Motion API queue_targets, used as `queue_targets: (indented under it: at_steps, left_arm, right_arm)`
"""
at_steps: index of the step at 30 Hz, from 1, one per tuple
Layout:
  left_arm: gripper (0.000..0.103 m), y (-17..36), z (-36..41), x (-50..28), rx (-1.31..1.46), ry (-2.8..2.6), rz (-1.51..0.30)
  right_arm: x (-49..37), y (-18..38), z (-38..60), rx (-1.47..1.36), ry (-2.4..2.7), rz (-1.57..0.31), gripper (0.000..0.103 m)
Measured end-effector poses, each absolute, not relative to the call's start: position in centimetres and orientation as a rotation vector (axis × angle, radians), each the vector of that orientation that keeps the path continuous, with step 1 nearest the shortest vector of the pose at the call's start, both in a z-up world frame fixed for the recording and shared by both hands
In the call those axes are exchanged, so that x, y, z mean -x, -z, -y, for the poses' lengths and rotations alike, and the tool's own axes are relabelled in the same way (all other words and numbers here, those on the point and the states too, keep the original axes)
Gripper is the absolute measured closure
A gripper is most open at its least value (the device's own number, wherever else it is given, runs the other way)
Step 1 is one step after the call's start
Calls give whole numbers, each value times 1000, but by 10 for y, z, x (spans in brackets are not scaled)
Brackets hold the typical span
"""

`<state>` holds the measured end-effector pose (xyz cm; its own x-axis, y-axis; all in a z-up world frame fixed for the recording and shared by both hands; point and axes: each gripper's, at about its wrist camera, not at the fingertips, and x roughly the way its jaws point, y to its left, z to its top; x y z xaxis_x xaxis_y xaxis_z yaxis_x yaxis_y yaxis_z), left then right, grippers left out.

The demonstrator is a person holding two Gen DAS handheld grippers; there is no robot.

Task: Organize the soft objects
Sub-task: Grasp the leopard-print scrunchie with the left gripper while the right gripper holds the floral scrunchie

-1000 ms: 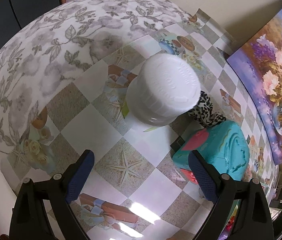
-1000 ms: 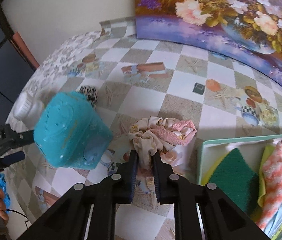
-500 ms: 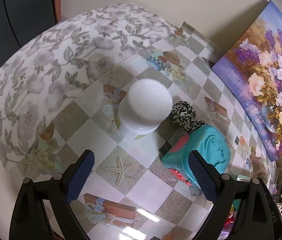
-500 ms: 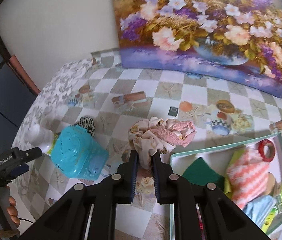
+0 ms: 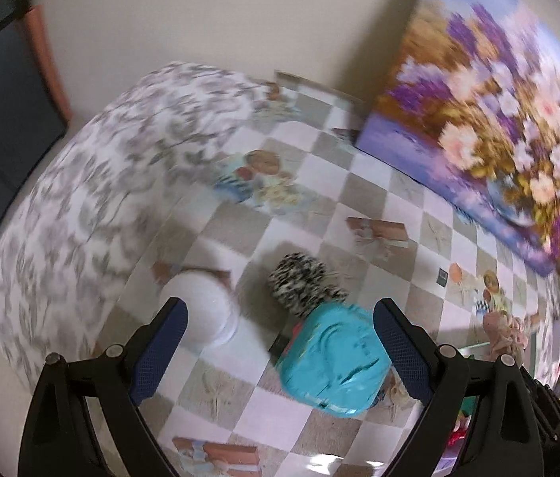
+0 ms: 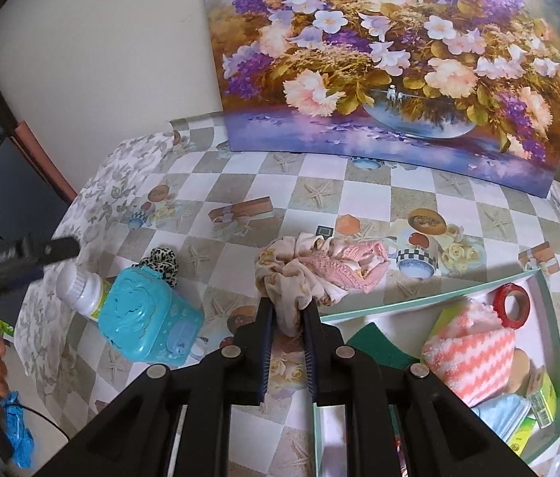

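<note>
above the checkered table (image 6: 363, 198), right gripper (image 6: 288, 310) is clamped on a beige-pink scrunchie bundle (image 6: 319, 268) beside the tray (image 6: 419, 298); light, floppy cloth, best pinched at a thick fold. left gripper (image 5: 278, 320) hangs wide apart, holding nothing.

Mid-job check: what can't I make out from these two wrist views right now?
- Left wrist view: motion blur smears the white bottle.
- Right wrist view: the leopard scrunchie is half hidden behind the teal box.
- Right wrist view: the tray is cut by the frame edge and right gripper.
</note>
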<state>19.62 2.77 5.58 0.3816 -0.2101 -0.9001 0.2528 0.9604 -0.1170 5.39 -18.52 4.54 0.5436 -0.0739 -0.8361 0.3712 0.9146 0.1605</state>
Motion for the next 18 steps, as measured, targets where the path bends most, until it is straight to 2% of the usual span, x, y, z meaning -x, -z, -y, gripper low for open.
queue_targets:
  at_steps: [7, 9, 18]
  left_arm:
    - [10, -32, 0, -230, -62, 337, -1267]
    - [19, -23, 5, -238, -76, 328, -1301]
    - [34, 19, 7, -267, -92, 250, -1439]
  right_arm:
    - [-54, -44, 189, -351, 278, -962, 88]
    - [-54, -43, 190, -352, 280, -963, 88]
    - [-56, -35, 196, -367, 289, -978, 88]
